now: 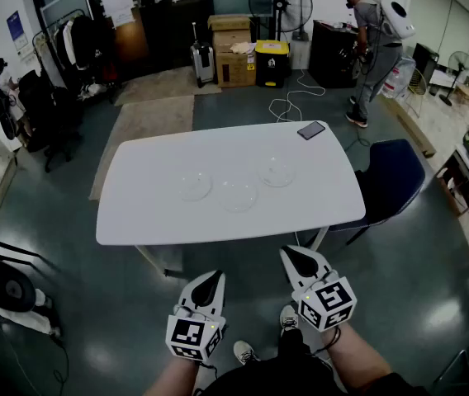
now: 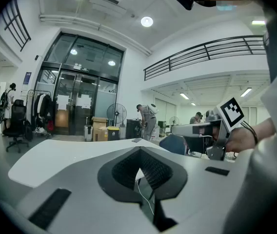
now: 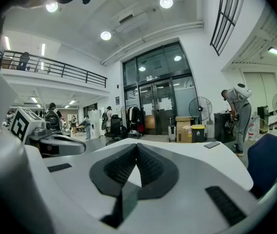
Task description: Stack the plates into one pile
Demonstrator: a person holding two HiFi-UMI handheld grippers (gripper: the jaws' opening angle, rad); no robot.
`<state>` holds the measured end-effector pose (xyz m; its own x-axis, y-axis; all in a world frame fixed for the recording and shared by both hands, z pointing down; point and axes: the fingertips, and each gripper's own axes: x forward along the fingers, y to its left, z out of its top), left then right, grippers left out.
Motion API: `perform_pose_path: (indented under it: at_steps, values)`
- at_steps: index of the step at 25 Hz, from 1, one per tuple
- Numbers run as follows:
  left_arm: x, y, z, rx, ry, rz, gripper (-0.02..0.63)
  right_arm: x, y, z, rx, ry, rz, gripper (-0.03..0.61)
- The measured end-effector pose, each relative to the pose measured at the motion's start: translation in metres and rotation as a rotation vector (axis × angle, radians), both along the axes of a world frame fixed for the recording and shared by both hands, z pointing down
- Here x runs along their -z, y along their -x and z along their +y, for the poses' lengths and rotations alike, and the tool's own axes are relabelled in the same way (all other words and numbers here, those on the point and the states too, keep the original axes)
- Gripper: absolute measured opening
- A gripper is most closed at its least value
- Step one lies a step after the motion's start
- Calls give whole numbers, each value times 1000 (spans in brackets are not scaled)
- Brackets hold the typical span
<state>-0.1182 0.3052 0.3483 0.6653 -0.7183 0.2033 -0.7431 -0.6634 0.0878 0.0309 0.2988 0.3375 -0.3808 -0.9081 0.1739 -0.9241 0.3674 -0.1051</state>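
- Open hall with a glossy grey floor, glass doors at the back and a railed gallery above; white table (image 1: 135, 213) in the middle.
- On the table top, three clear plates lying singly, none stacked.
- Left plate (image 1: 194, 186) toward the table's middle left.
- Middle plate (image 1: 238, 195) just beside it, nearest the front edge.
- Right plate (image 1: 277, 172) a little farther back, close to the middle plate; contact between rims impossible to judge.
- Dark phone (image 1: 311, 130) near the far right corner of the table, well apart from the plates.
- Blue chair (image 1: 391, 180) at the table's right end.
- Beyond the table: standing fan (image 1: 280, 5), cardboard boxes (image 1: 233, 52), yellow bin (image 1: 272, 63), and a person (image 1: 372, 48) bent over a dark counter.
- Left gripper (image 1: 208, 285) held short of the table's near edge, aimed toward the table, jaws pressed fully together with nothing between them.
- Right gripper (image 1: 299, 261) alongside, slightly farther forward, jaws likewise closed tight and empty.
- Both grippers well apart from all three plates.
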Motion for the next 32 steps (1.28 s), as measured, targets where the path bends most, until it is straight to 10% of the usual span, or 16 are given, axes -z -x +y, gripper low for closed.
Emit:
perform_pose_path:
  at_steps: [32]
  values:
    - [-2,-142,-84,86,12,-20,17,-6,-139,-103,124,-2,-53,17]
